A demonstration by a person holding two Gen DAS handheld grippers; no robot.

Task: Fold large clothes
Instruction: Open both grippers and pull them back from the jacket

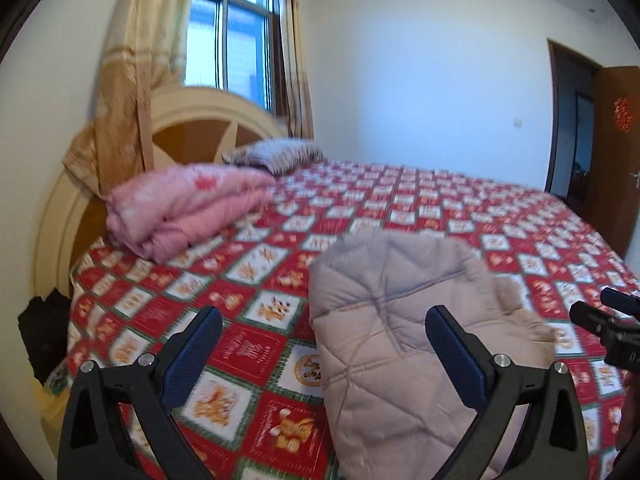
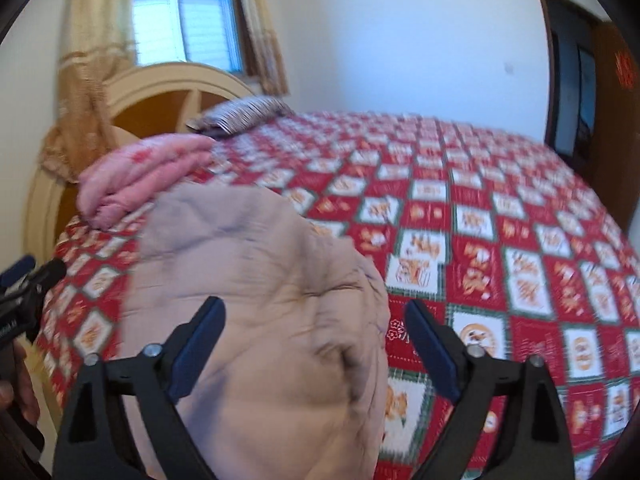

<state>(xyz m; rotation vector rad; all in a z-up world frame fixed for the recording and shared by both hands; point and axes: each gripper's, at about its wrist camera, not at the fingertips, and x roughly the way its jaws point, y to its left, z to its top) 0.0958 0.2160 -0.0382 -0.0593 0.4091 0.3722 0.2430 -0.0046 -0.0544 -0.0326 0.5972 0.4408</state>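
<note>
A beige quilted padded jacket (image 1: 400,344) lies folded in a thick bundle on the red patterned bedspread (image 1: 248,272), near the bed's front edge. My left gripper (image 1: 324,320) hovers above it, open, with nothing between its blue pads; the jacket lies below the right finger. In the right wrist view the same jacket (image 2: 256,292) fills the lower left, and my right gripper (image 2: 316,316) stands open above its right edge, holding nothing. The other gripper shows at the right edge of the left view (image 1: 608,328) and at the left edge of the right view (image 2: 28,284).
A folded pink quilt (image 1: 188,204) and a striped pillow (image 1: 276,154) lie by the cream headboard (image 1: 192,112). Curtains and a window stand behind. A dark bundle (image 1: 44,332) sits beside the bed at left. A brown door (image 1: 616,152) stands open at right.
</note>
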